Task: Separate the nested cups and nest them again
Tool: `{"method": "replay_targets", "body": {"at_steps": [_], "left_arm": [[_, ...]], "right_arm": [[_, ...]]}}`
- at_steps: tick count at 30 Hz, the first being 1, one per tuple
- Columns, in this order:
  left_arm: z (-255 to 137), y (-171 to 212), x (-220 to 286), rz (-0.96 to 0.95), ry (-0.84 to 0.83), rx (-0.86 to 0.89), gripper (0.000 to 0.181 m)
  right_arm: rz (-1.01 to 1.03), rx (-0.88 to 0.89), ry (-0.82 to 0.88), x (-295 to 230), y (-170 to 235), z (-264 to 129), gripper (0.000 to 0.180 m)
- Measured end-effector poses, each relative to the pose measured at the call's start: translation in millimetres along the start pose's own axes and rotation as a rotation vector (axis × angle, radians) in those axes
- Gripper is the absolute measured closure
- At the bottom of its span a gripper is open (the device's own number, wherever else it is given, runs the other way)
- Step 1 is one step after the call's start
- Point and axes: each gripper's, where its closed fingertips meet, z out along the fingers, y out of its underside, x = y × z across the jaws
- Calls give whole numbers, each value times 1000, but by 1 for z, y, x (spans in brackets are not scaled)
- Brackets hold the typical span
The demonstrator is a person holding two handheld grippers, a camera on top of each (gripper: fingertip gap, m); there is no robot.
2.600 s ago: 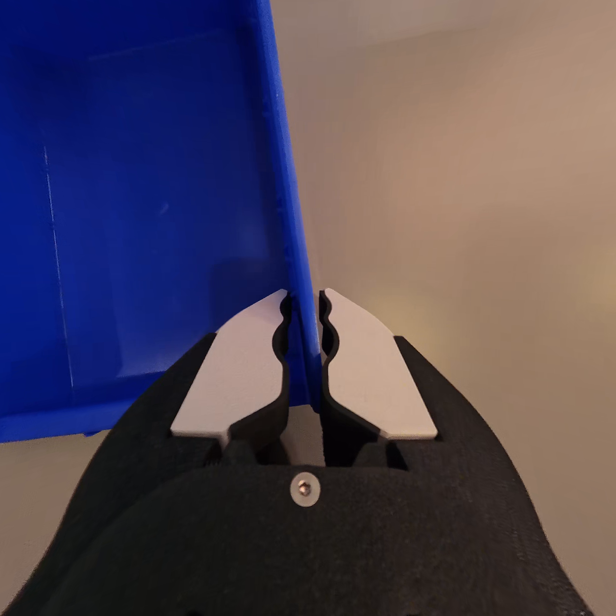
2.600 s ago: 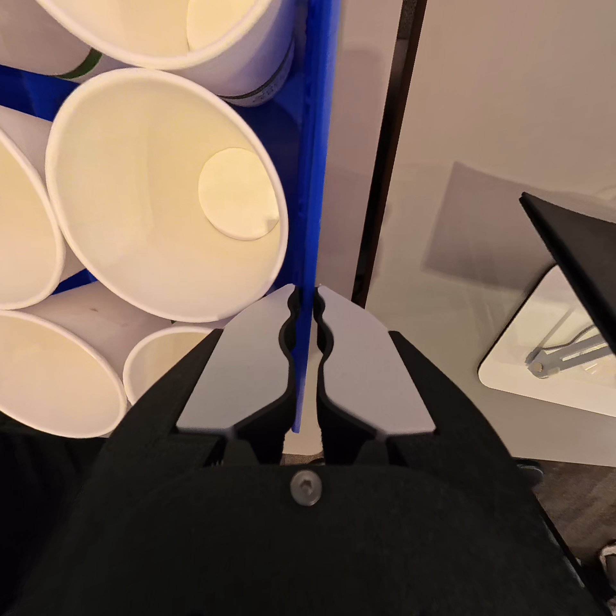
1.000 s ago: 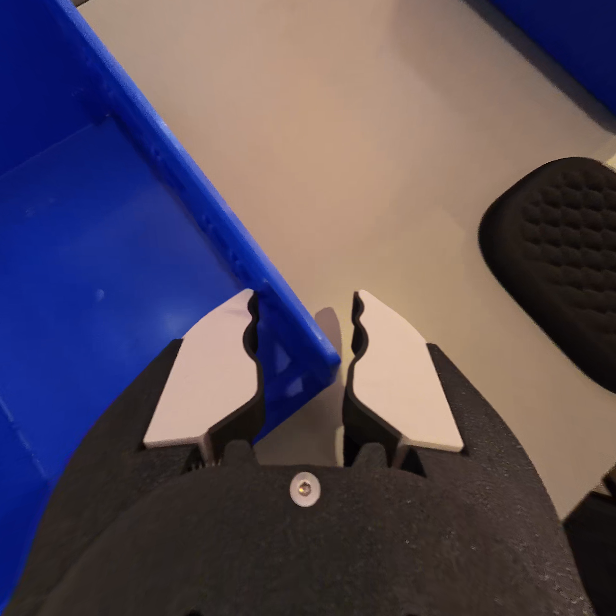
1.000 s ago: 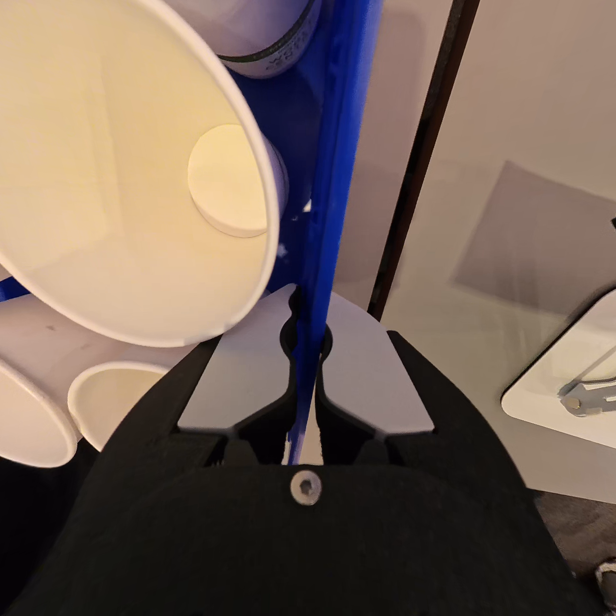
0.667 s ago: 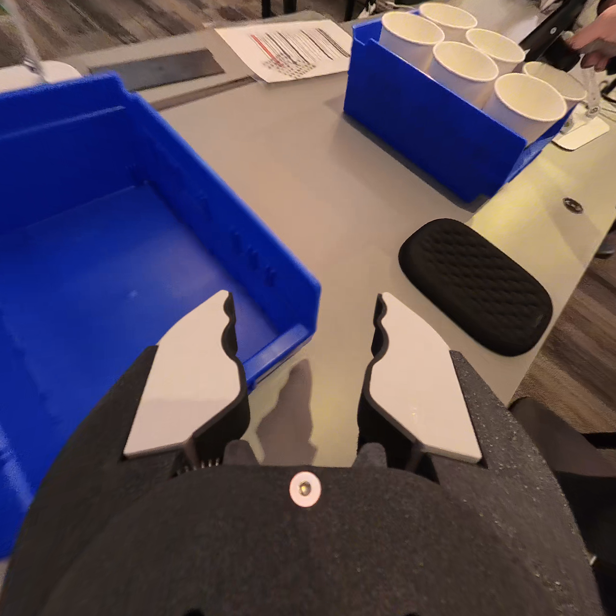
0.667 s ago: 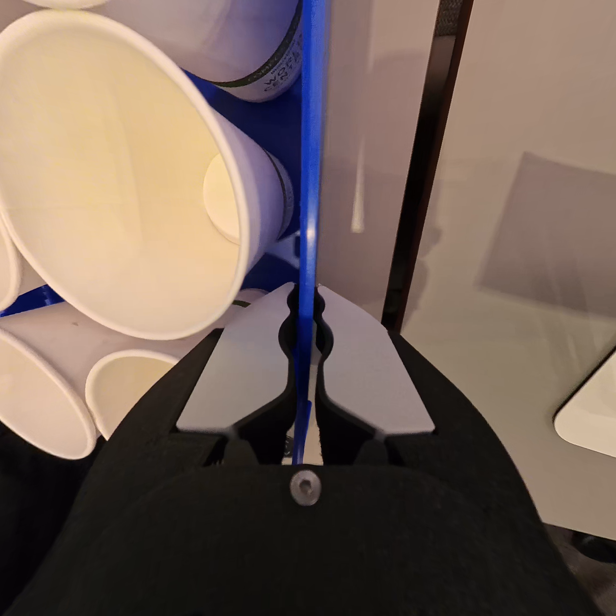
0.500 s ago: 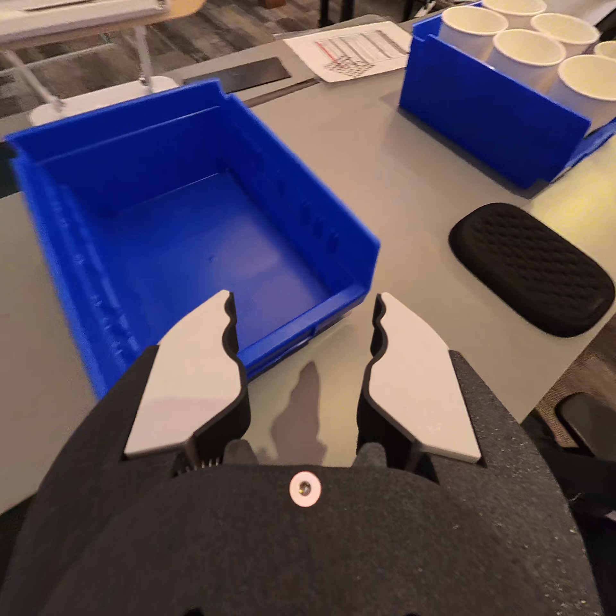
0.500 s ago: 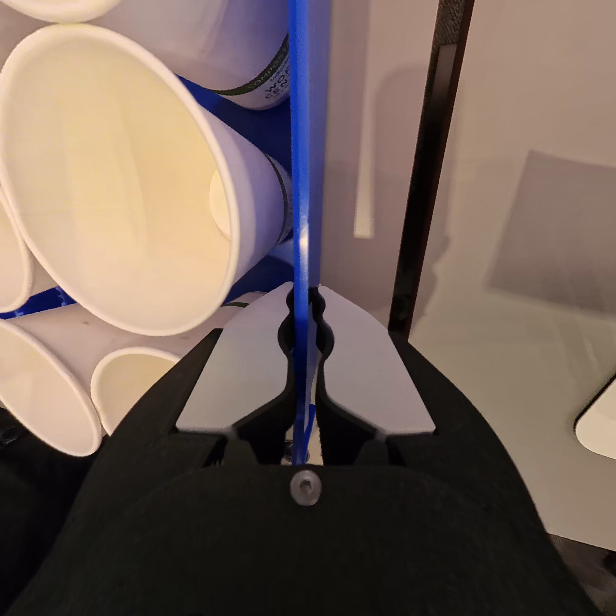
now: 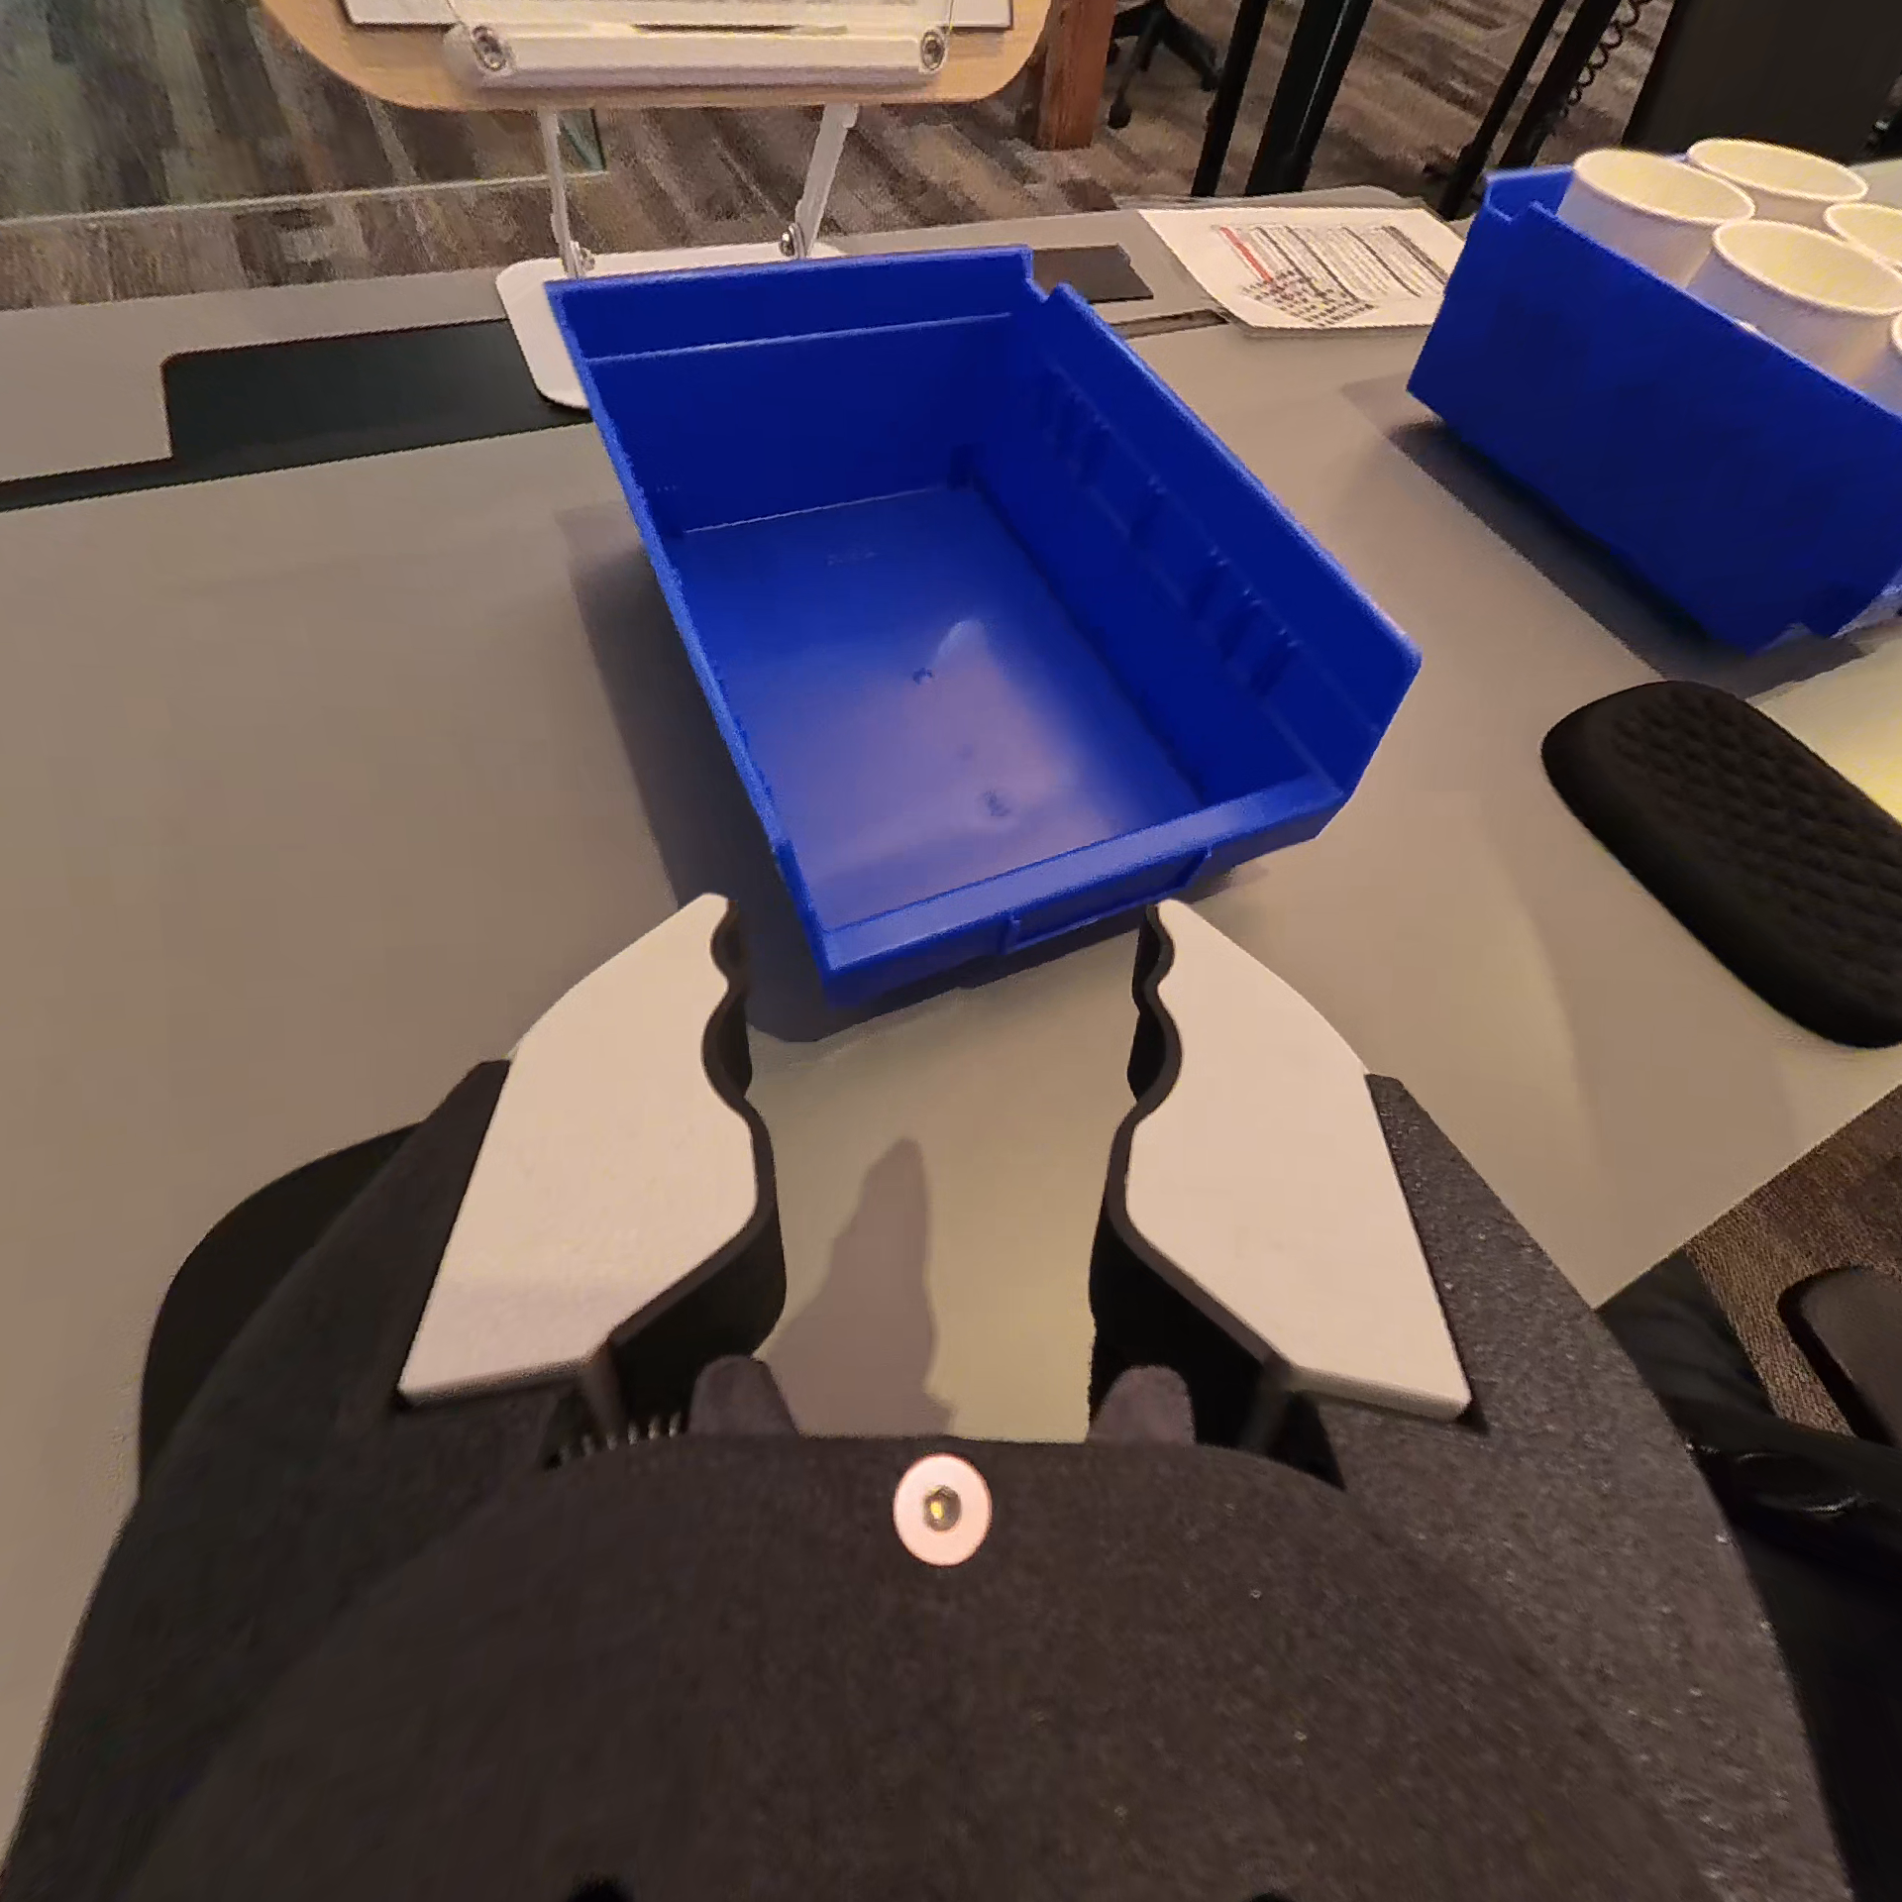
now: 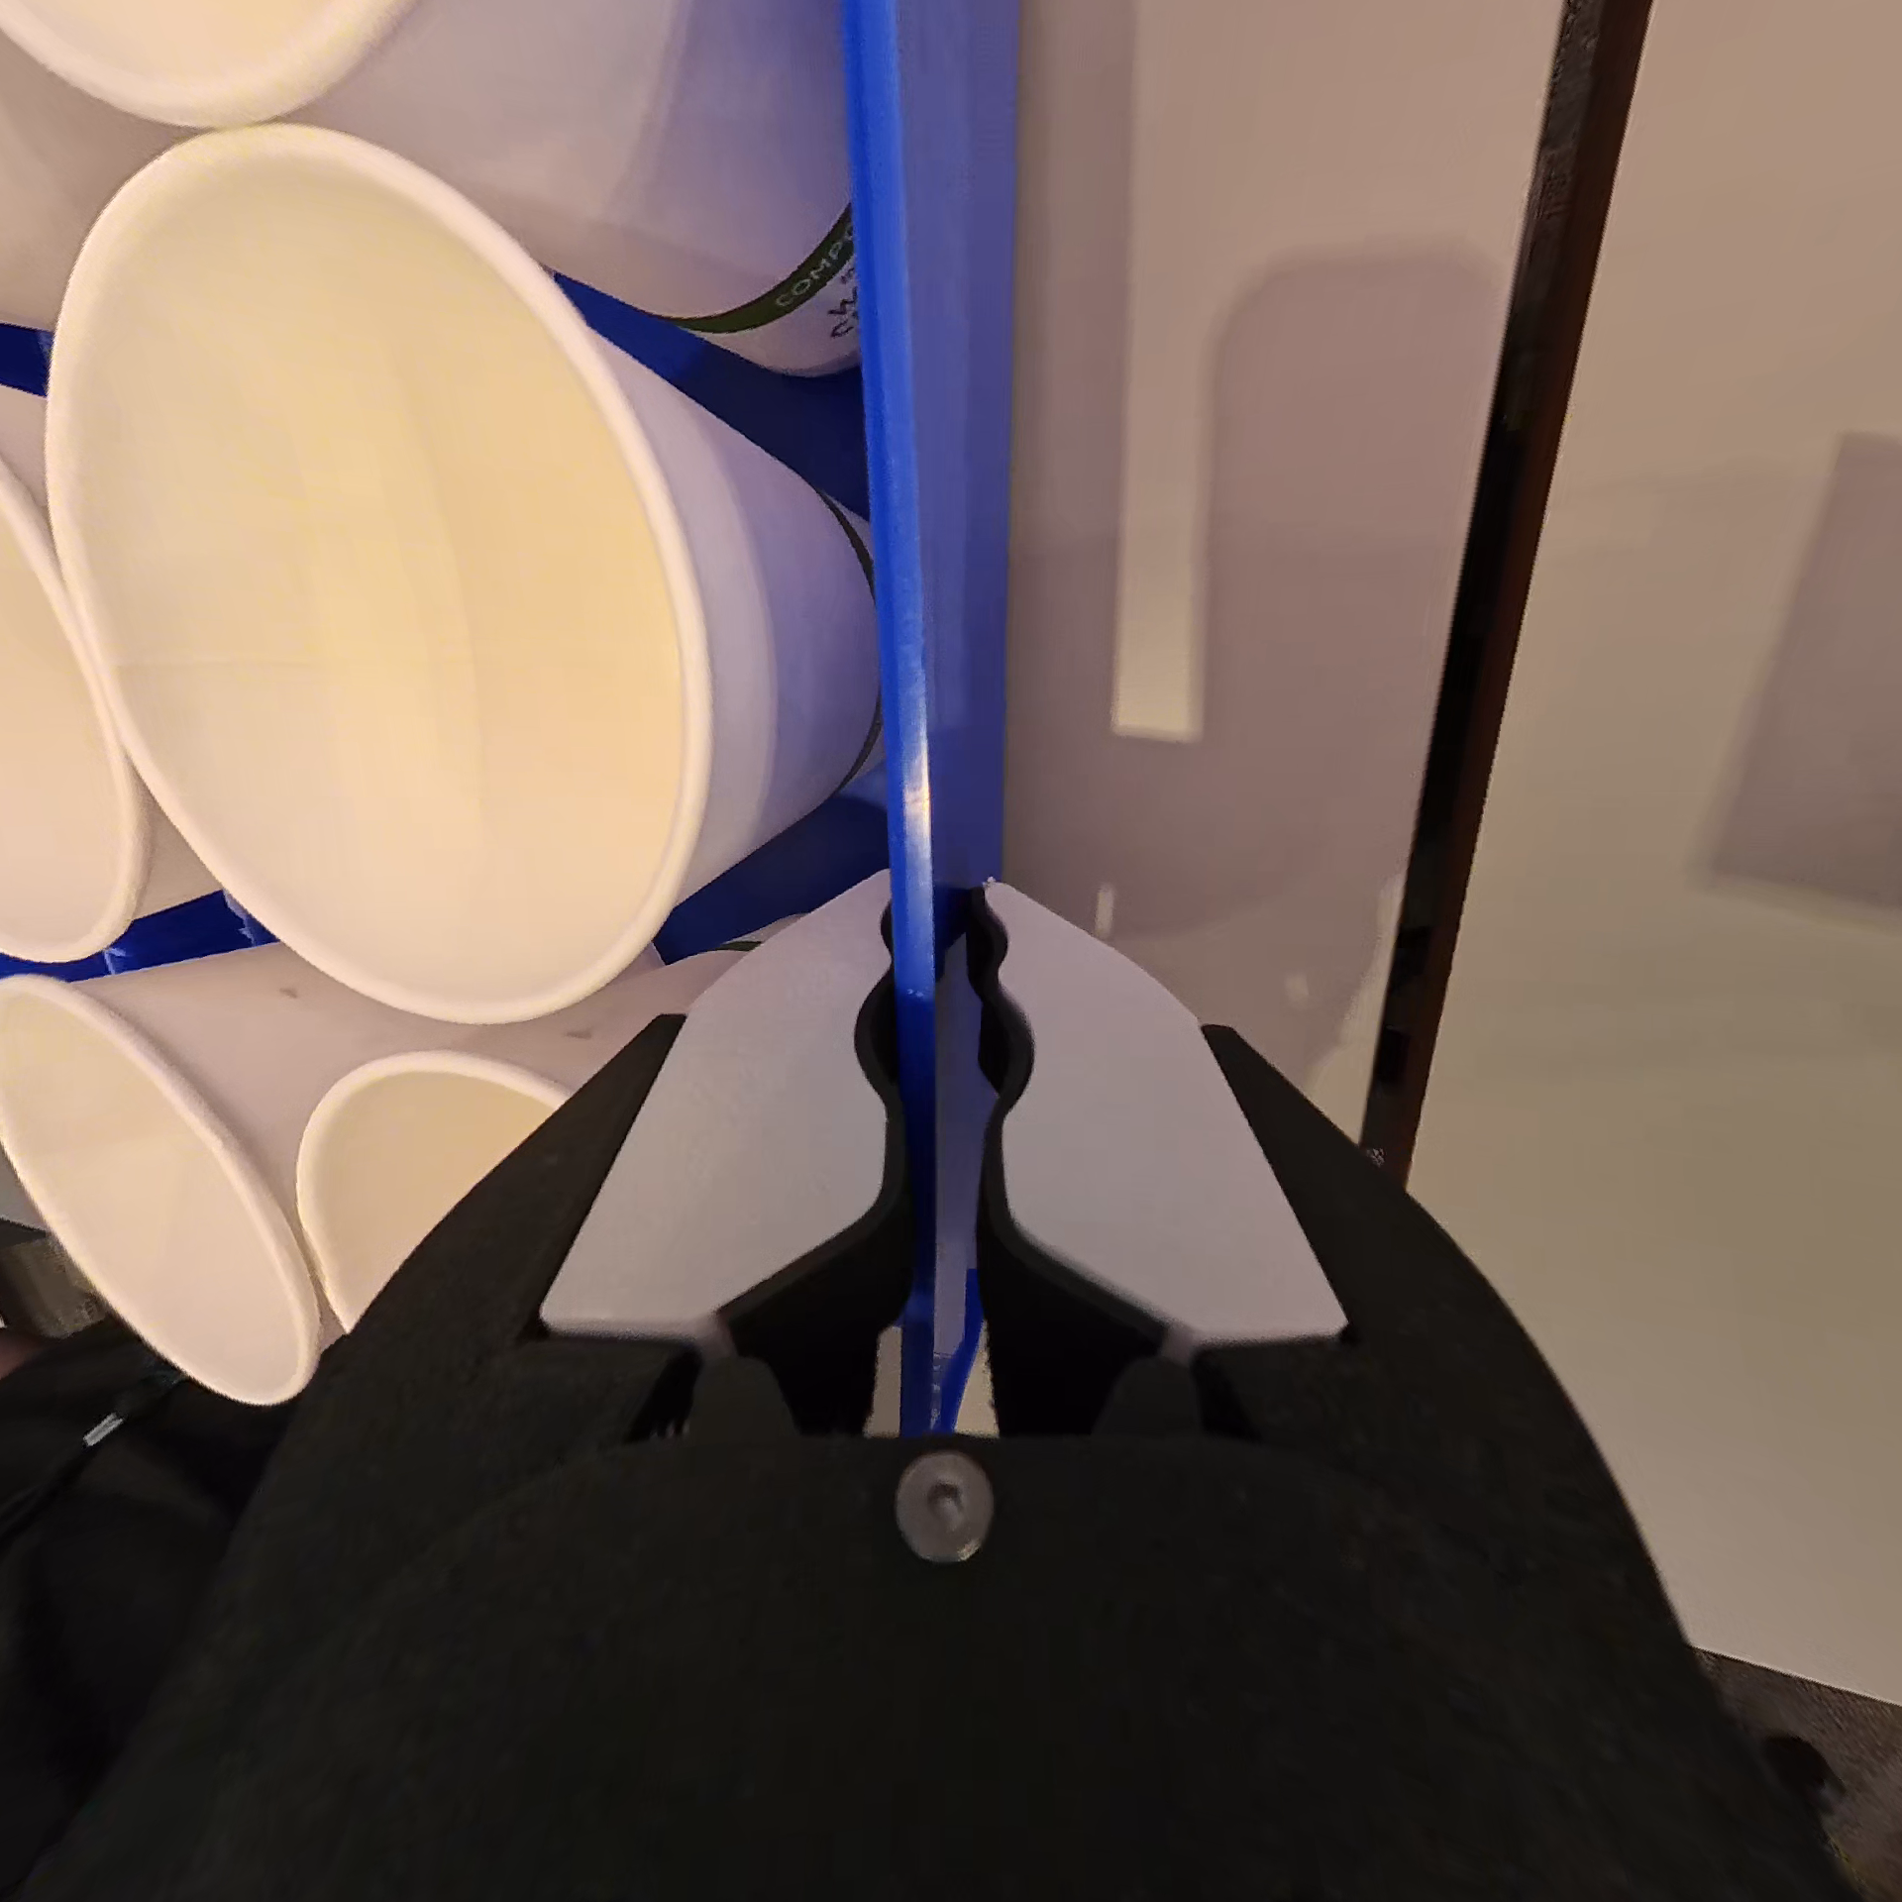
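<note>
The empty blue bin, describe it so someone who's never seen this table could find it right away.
On the grey table, two blue bins sit side by side. The empty blue bin lies just ahead of the open left gripper; the other bin, far right, holds white paper cups.

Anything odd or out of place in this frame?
Yes: the right claw is clamped on the side wall of the blue bin holding the white paper cups, not on a cup. The left claw hangs open before an empty blue bin.
</note>
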Motion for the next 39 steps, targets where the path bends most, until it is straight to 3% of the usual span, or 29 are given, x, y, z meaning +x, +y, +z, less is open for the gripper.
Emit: {"method": "replay_targets", "body": {"at_steps": [11, 19, 27, 33, 39], "left_arm": [[-17, 21, -32, -65, 1, 22, 111], [-32, 29, -52, -90, -1, 55, 112], [-60, 46, -88, -162, -63, 81, 114], [-89, 59, -119, -199, -155, 96, 114], [-119, 69, -142, -221, -244, 108, 114]], "right_arm": [[10, -11, 3, -48, -5, -19, 171], [-82, -8, 12, -136, -30, -61, 171], [-247, -51, -62, -293, -68, -63, 171], [-430, -92, -153, -440, -90, -17, 171], [-617, -136, -231, -591, -86, 43, 171]]}}
